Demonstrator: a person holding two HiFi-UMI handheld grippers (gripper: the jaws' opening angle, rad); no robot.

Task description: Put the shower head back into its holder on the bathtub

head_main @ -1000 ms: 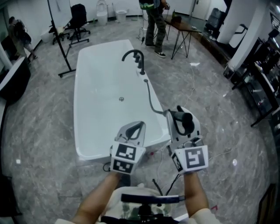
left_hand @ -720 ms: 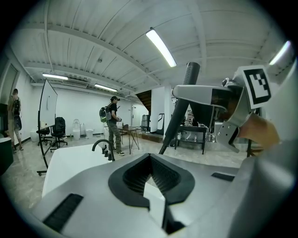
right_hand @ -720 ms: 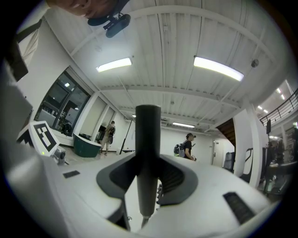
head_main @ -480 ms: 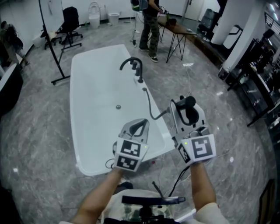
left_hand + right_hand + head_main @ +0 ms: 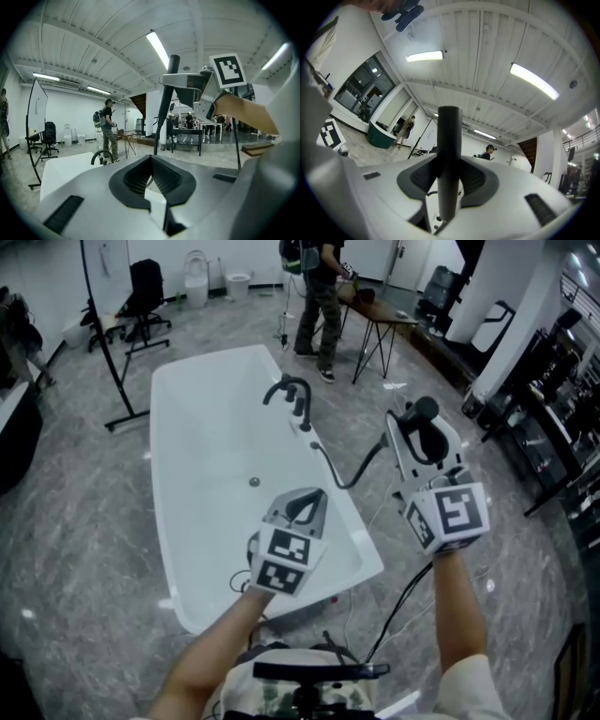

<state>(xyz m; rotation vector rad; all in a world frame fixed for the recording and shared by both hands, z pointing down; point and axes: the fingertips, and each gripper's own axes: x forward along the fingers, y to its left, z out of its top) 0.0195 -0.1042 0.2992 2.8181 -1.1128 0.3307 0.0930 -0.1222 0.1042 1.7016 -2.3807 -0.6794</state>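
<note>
At two o'clock, outside the bathtub (image 5: pixel 167 521), the right gripper (image 5: pixel 417 427) clamps the shower head (image 5: pixel 449 154). The left gripper (image 5: pixel 305 509) is closed on nothing. Seating the head by the twelve-o'clock faucet (image 5: pixel 291 393) remains.

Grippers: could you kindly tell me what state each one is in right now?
Left gripper: tongs closed, holding nothing.
Right gripper: closed on the slim dark shower head.

No words, numbers or brand names can be read anywhere. The only print is a black-and-white square marker pattern on the cube (image 5: pixel 281 563) behind the left hand-held gripper (image 5: pixel 315 495) and on the cube (image 5: pixel 452 515) behind the right hand-held gripper (image 5: pixel 414 423).
</note>
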